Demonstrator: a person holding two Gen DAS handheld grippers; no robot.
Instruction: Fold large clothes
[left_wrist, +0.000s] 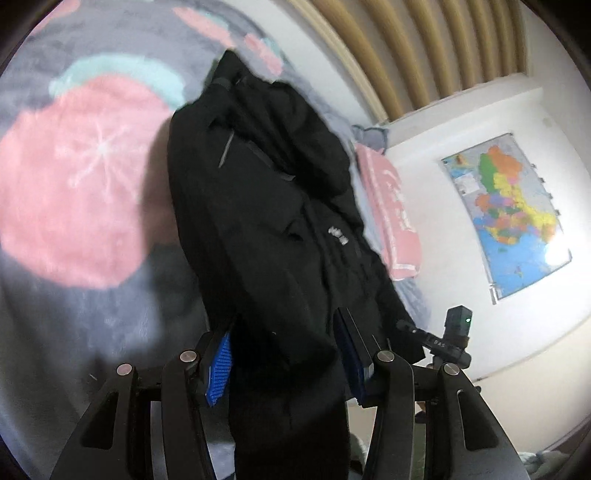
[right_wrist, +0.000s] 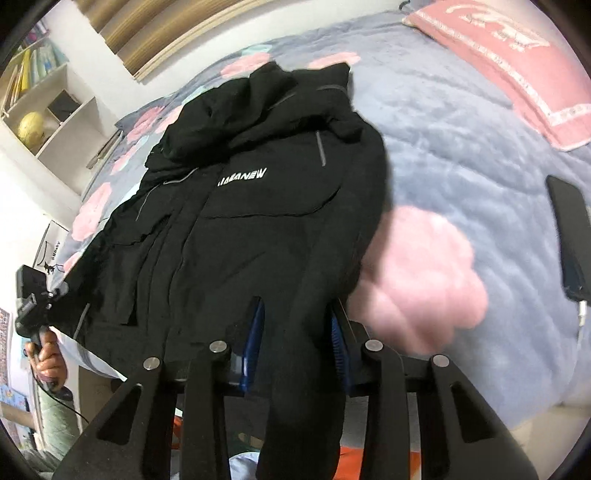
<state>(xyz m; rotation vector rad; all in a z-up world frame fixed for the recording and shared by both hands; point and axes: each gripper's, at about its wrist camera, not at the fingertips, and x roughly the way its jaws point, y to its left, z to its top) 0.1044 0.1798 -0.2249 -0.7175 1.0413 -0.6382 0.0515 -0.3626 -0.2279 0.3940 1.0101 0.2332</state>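
Now, black jacket (right_wrist: 258, 206) on bed (right_wrist: 461, 155), hem clamped between left claw (left_wrist: 284, 354), right claw (right_wrist: 297, 339).

A black padded jacket with white chest lettering (right_wrist: 258, 206) lies across a grey fleece blanket with pink flowers (right_wrist: 461, 155), its hem clamped in the right gripper (right_wrist: 297, 332) at bottom centre. A pink pillow (right_wrist: 509, 59) sits upper right, a black phone (right_wrist: 570, 236) at right edge.
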